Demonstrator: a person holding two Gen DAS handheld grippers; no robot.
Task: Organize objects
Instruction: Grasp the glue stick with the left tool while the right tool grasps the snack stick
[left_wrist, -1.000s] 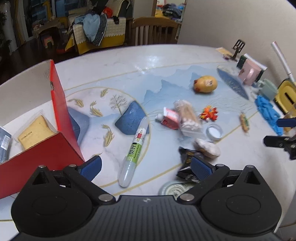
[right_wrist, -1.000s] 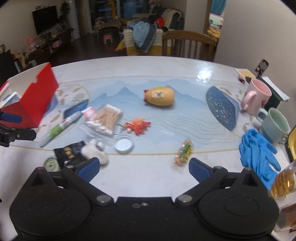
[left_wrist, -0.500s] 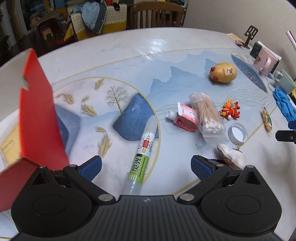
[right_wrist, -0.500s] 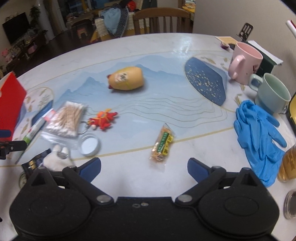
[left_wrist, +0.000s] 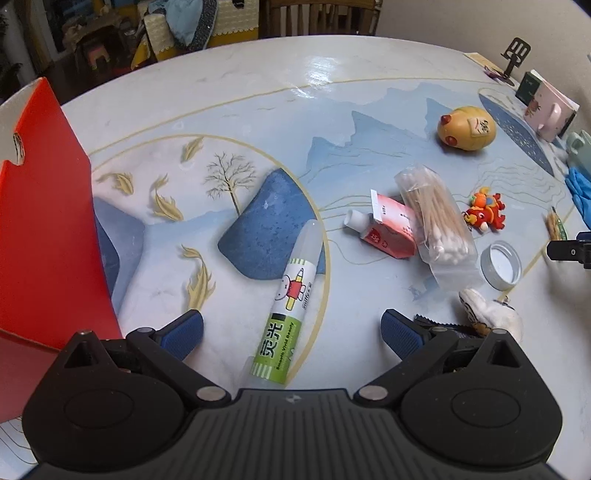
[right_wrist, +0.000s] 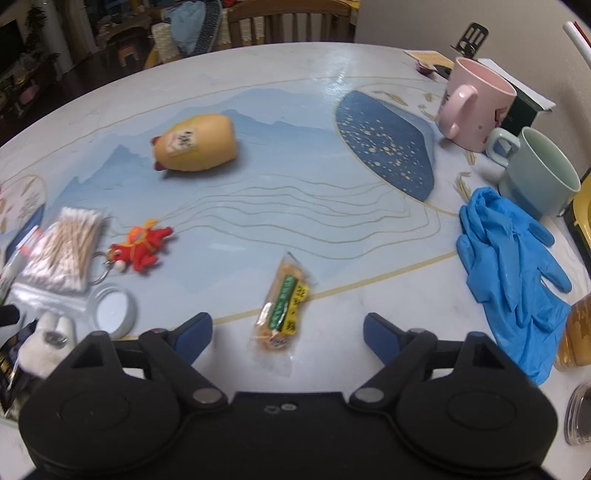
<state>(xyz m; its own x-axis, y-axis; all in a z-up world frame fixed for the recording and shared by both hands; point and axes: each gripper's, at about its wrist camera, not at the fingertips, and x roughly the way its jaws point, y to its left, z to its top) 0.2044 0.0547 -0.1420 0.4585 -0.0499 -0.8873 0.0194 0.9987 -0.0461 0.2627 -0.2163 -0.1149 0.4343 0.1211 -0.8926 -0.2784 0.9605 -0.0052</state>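
Note:
My left gripper (left_wrist: 291, 332) hangs open over a glue stick (left_wrist: 288, 314) with a green and white label, which lies between its blue pads without touching them. A red box (left_wrist: 44, 221) stands open at the left. My right gripper (right_wrist: 287, 330) straddles a small wrapped snack bar (right_wrist: 282, 306); its jaws are closing and the pads are still apart from the wrapper. Further off lie a bag of cotton swabs (left_wrist: 436, 218), a pink tube (left_wrist: 384, 229), a red dragon keychain (right_wrist: 142, 245), a white lid (right_wrist: 112, 310) and a yellow pig-shaped toy (right_wrist: 195, 147).
Blue gloves (right_wrist: 513, 273), a pale green mug (right_wrist: 539, 173) and a pink mug (right_wrist: 476, 103) crowd the right edge. A white plush charm (left_wrist: 491, 314) on a dark packet (left_wrist: 443, 326) lies by my left gripper's right finger. A wooden chair stands beyond the table.
Both grippers have sunk toward the table. The glue stick now lies between the left fingers and the snack bar between the right ones, which have narrowed.

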